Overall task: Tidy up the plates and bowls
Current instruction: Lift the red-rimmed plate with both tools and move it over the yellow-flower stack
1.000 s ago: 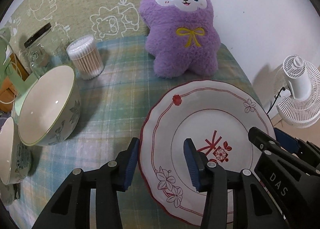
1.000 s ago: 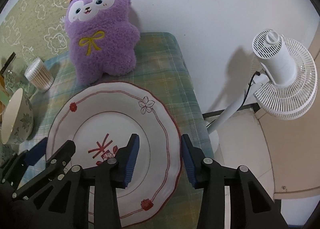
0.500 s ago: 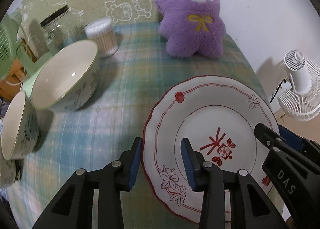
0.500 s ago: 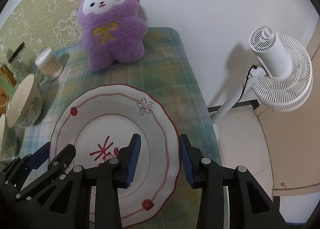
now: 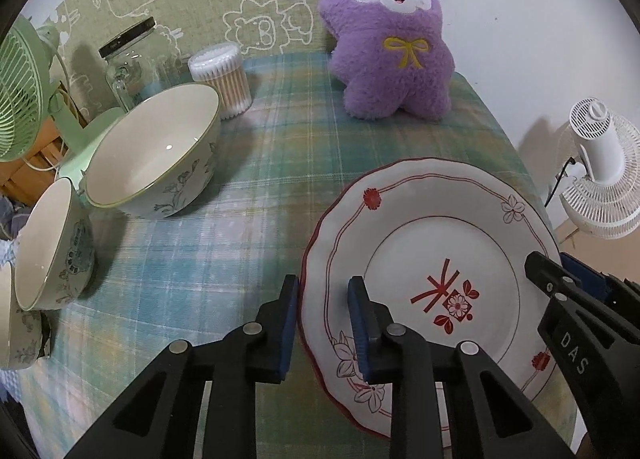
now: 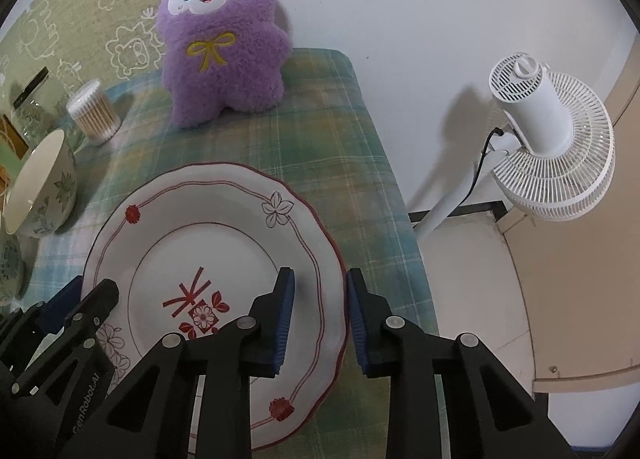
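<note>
A white plate (image 5: 432, 227) with red flower trim lies on the checked tablecloth at the right. My left gripper (image 5: 322, 299) straddles its left rim, jaws closing, one pad outside the edge and one on the face. My right gripper (image 6: 318, 295) straddles the right rim (image 6: 332, 259) the same way, its jaws also closing on it. Each gripper shows in the other's view: the right gripper (image 5: 554, 265) and the left gripper (image 6: 86, 291). A large flowered bowl (image 5: 152, 147) stands at the left, with a smaller bowl (image 5: 44, 243) and part of a third bowl (image 5: 12, 331) nearer the corner.
A purple plush toy (image 5: 392, 43) sits behind the plate. A tub of cotton swabs (image 5: 224, 75) and a glass jar (image 5: 124, 63) stand at the back left beside a green fan (image 5: 20, 99). A white fan (image 6: 552, 147) stands off the table's right edge (image 6: 400, 219).
Both pairs of jaws have narrowed onto the plate's opposite rims. The view has pulled back, so a strip of cloth now shows between the plush toy and the plate.
</note>
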`<state>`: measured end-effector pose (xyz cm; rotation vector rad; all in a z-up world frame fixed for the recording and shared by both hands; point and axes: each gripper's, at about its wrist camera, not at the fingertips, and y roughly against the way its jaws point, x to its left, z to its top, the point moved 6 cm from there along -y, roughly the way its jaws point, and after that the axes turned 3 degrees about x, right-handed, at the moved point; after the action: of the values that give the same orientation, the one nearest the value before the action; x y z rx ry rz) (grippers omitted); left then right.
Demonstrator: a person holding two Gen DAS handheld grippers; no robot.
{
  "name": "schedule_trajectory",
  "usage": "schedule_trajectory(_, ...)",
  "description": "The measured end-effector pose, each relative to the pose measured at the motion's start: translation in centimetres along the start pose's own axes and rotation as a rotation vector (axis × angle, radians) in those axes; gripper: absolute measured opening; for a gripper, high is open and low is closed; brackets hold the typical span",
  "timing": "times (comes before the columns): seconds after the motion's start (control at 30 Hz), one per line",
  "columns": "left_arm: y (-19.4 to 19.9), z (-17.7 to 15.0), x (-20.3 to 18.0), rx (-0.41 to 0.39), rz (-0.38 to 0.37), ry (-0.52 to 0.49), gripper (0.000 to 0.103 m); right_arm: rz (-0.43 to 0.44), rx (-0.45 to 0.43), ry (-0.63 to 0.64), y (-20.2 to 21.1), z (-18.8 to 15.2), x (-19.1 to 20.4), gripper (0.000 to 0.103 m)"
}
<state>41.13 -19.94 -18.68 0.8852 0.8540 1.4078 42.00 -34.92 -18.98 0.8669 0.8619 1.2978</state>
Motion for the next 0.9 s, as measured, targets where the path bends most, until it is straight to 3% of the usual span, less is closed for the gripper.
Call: schedule_trajectory(0.9,9.2,-4.8,0.8,-0.059,0.010,0.062,0.023,0.048,-0.046,0.001,8.9,-5.2,-0.6,0.030)
